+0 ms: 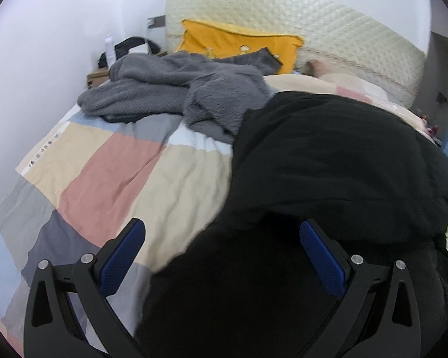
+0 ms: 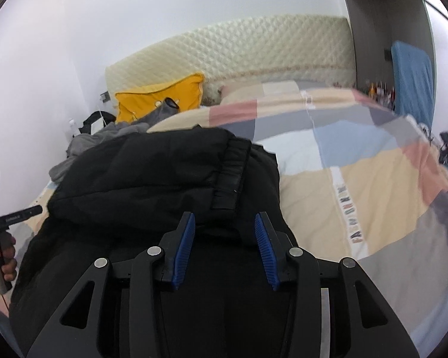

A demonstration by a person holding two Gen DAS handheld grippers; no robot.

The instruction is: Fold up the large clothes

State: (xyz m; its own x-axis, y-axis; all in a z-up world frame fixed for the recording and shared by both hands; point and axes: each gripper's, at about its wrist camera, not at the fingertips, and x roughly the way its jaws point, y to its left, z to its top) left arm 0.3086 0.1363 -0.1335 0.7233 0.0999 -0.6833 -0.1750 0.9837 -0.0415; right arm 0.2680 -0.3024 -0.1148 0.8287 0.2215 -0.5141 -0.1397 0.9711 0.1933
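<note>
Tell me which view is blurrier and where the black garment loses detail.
Right wrist view: motion blur smears the patchwork quilt and blue panel toward the right edge, while the right tool stays sharp. Left wrist view: mostly crisp on the gray fleece, but the black garment is an underexposed, near-featureless mass around the left tool. Both show fisheye bending and dark corner vignetting.

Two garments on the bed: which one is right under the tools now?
The black garment, a smooth padded piece with an elastic band, spread beneath the open left tool and open right tool. The grey fleece garment lies crumpled farther off, near the yellow pillow.
</note>
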